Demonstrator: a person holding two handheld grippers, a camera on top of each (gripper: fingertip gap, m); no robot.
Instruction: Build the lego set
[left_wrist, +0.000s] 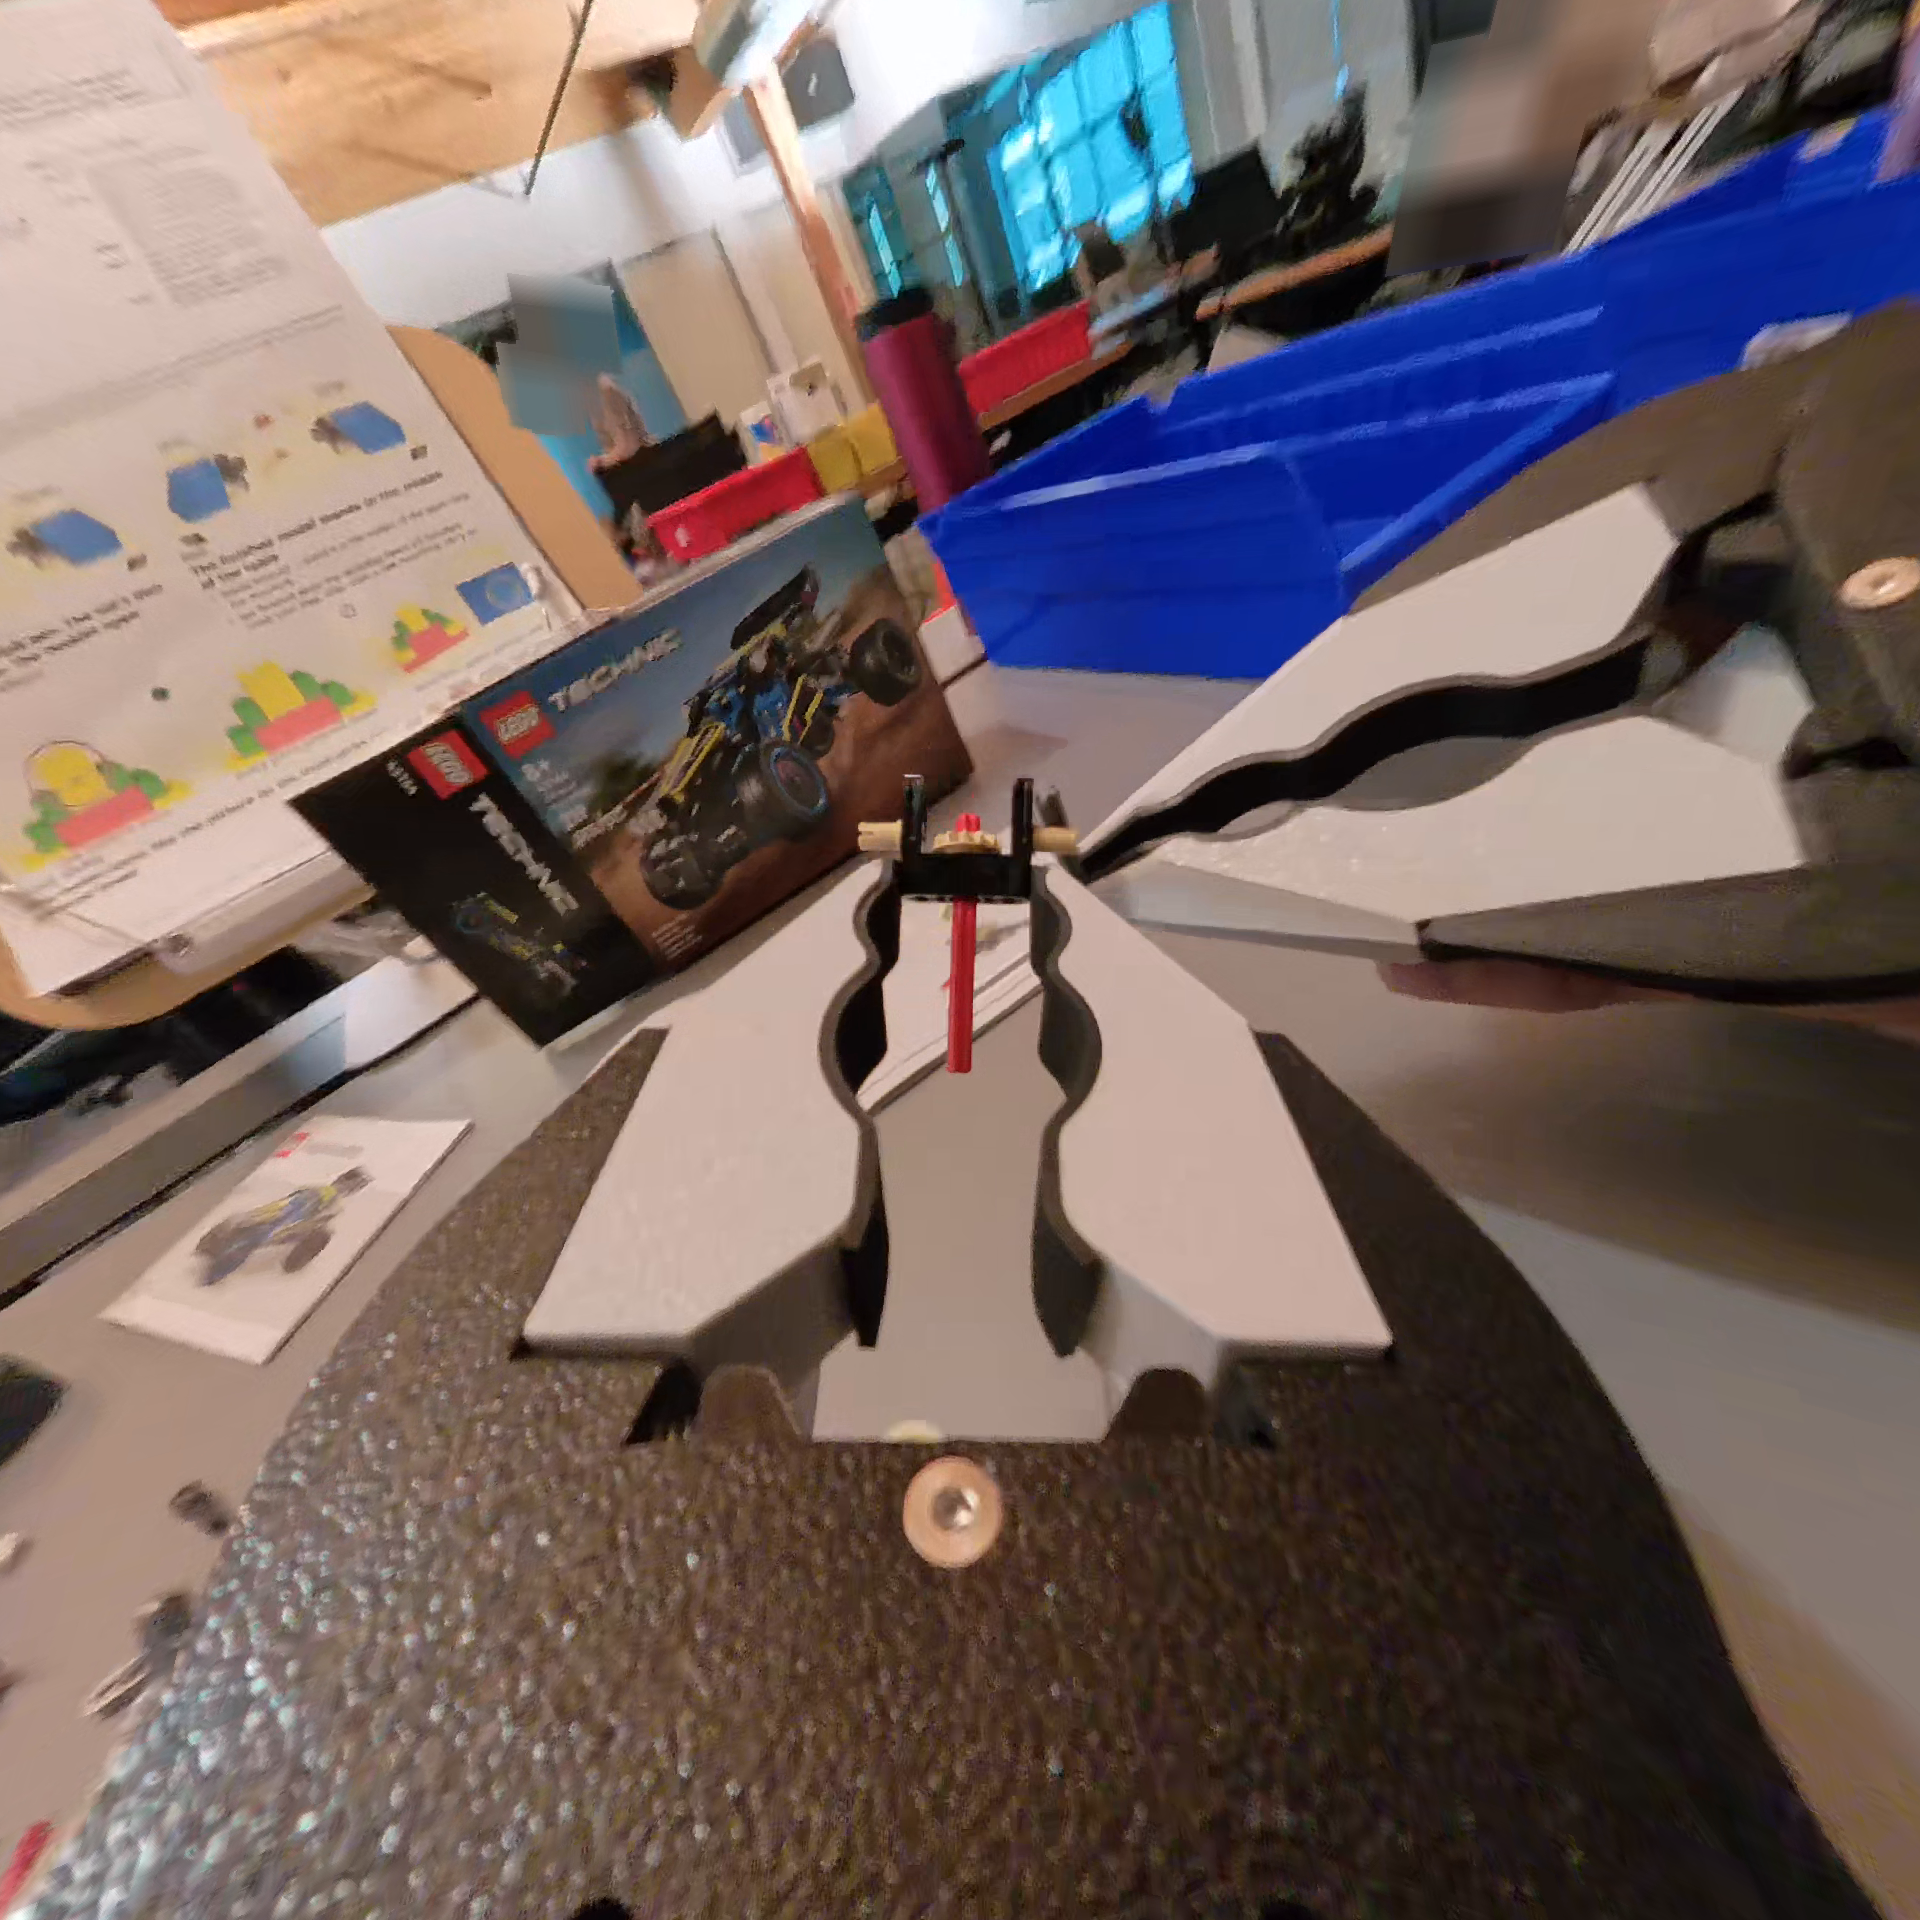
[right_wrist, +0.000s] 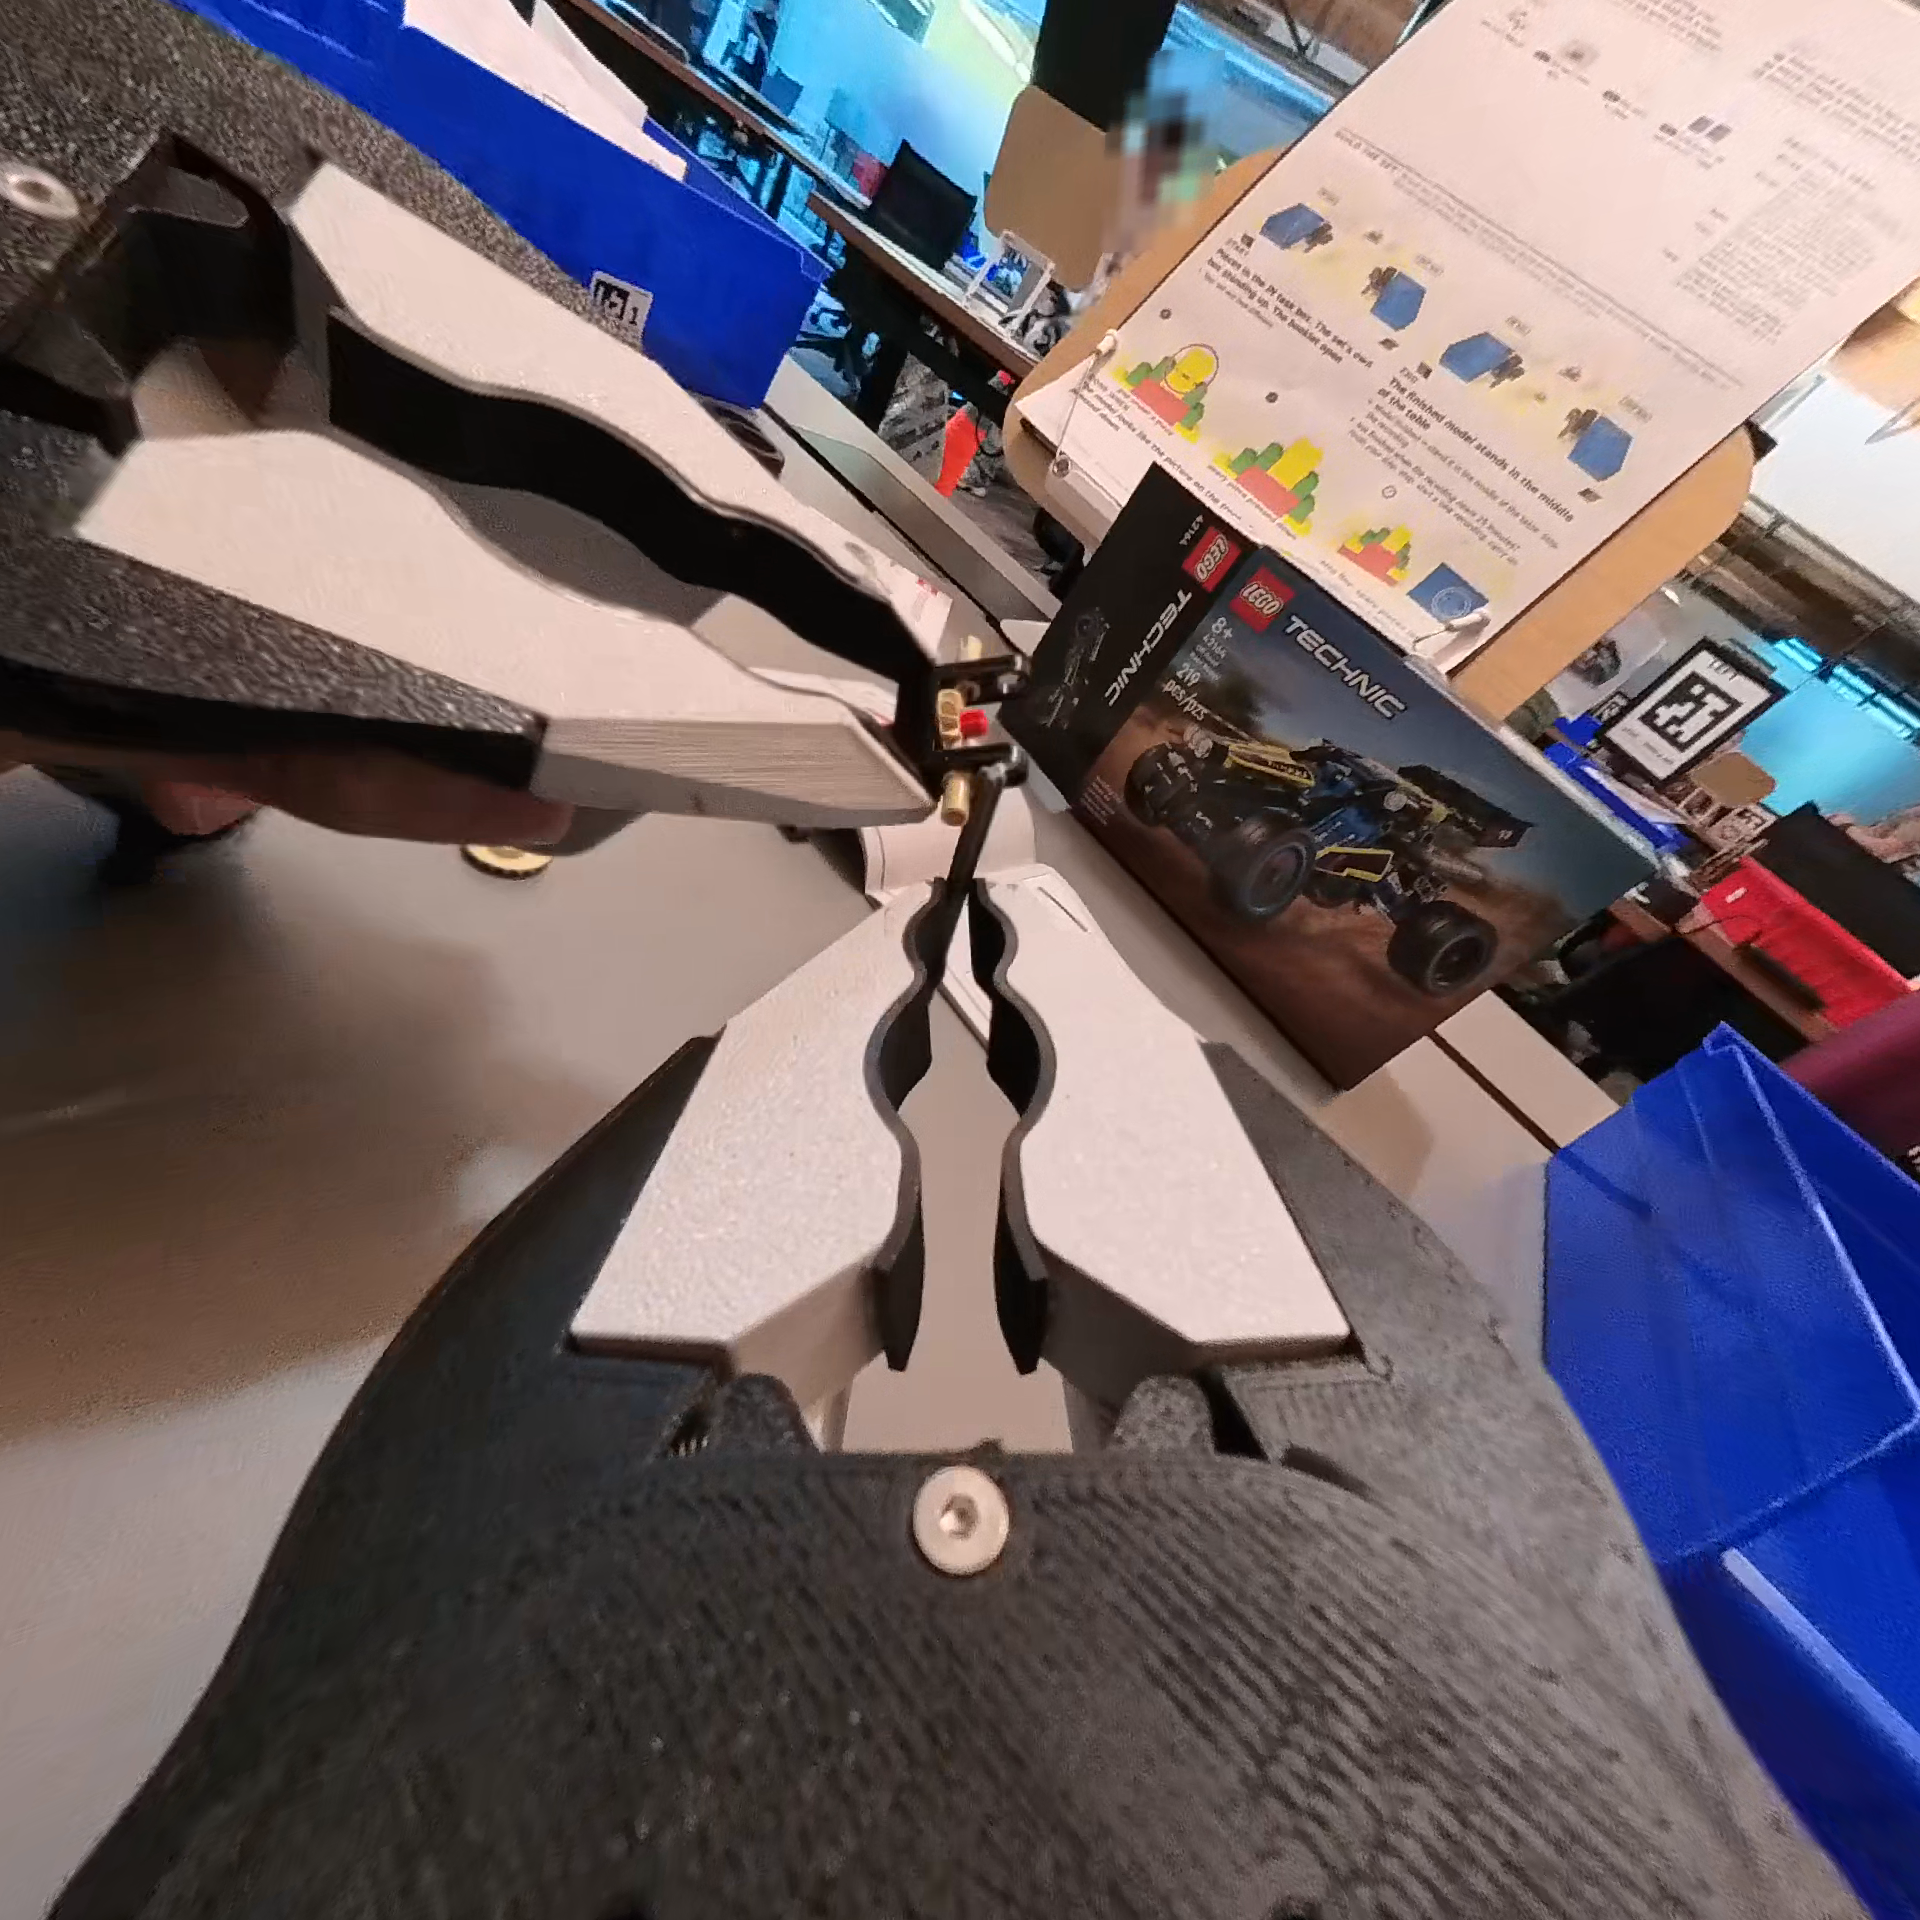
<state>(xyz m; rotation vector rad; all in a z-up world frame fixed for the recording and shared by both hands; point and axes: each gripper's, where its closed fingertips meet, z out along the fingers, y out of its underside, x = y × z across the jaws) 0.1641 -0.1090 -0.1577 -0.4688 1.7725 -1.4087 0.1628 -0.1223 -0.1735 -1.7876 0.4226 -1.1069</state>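
Grey tabletop, matte, with a seam running across it. Set box stands on it just beyond the left tongs, angled. Instruction booklet lies flat to the left of those tongs, with small dark loose parts nearer still. Blue bins sit beyond the tongs to the right.

Bare table lies open under both grippers; the box blocks the far edge, blue bins the right.
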